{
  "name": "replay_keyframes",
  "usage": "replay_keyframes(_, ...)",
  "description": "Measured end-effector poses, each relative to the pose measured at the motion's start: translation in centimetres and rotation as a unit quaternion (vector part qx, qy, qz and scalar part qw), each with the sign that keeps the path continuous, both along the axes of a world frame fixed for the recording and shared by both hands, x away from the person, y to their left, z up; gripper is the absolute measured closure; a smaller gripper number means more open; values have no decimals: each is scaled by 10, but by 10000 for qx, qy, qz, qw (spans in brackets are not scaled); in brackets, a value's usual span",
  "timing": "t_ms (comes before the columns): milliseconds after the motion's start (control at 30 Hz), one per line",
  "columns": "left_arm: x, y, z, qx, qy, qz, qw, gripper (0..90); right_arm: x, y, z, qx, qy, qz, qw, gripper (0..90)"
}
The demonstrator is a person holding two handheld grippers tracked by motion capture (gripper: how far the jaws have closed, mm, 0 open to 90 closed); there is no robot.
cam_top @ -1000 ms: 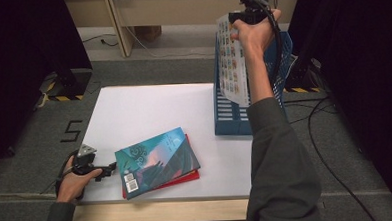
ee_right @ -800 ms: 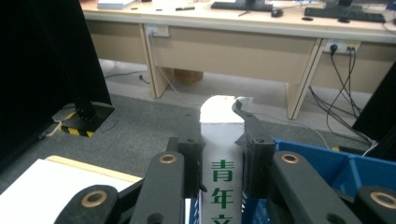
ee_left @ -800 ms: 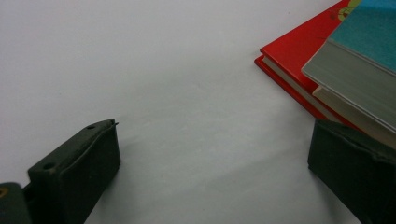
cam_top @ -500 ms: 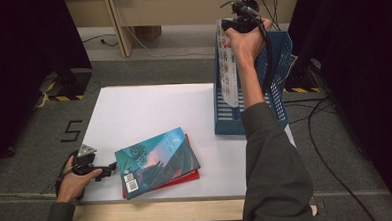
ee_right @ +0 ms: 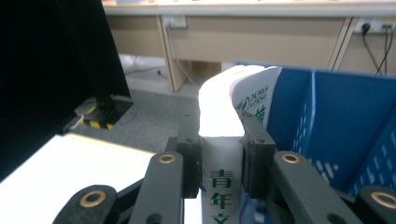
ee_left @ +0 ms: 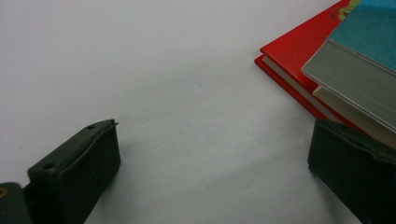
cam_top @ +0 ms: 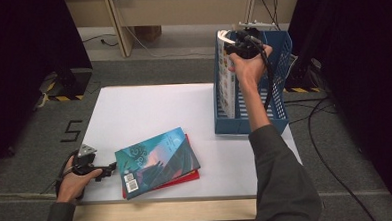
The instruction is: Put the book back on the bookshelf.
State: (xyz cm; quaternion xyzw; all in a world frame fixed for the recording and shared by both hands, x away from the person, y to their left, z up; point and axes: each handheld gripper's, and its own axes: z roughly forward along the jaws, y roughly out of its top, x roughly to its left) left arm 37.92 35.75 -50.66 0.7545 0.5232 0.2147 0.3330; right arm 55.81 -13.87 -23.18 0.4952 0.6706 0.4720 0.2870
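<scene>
One white magazine (cam_top: 226, 79), green lettering on its spine, upright in blue basket (cam_top: 278, 82) | right claw (ee_right: 219, 154) pinching its spine | left claw (ee_left: 210, 163) spread on counter (cam_top: 149, 112)

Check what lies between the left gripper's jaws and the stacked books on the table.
Only bare white table. In the left gripper view, the left gripper stands open, one jaw just beneath the corner of the teal book, which rests on the red book.

Right gripper (ee_right: 220, 163) clamps a white book (ee_right: 223, 116) (spine up) beside the blue rack (ee_right: 336, 121).
</scene>
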Motion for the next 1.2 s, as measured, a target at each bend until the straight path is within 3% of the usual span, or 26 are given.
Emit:
replay_keyframes(67,0,0,0,1,1,-2,10000,14,1,-4,-10,12,175,-12,9998,738)
replay_keyframes(133,0,0,0,18,12,-8,10000,13,0,-8,-17,108,148,34,9998,740)
replay_keyframes(367,0,0,0,18,8,-5,10000,14,-10,-12,-18,-165,154,125,9997,740)
replay_keyframes(700,0,0,0,24,10,-3,10000,13,-42,-20,-29,-356,272,520,9976,740)
replay_keyframes(1033,0,0,0,2,0,14,10000,13,-66,-35,-47,-217,368,804,9958,712)
replay_keyframes(1200,0,0,0,2,4,12,10000,13,-68,-40,-62,-67,472,922,9946,635)
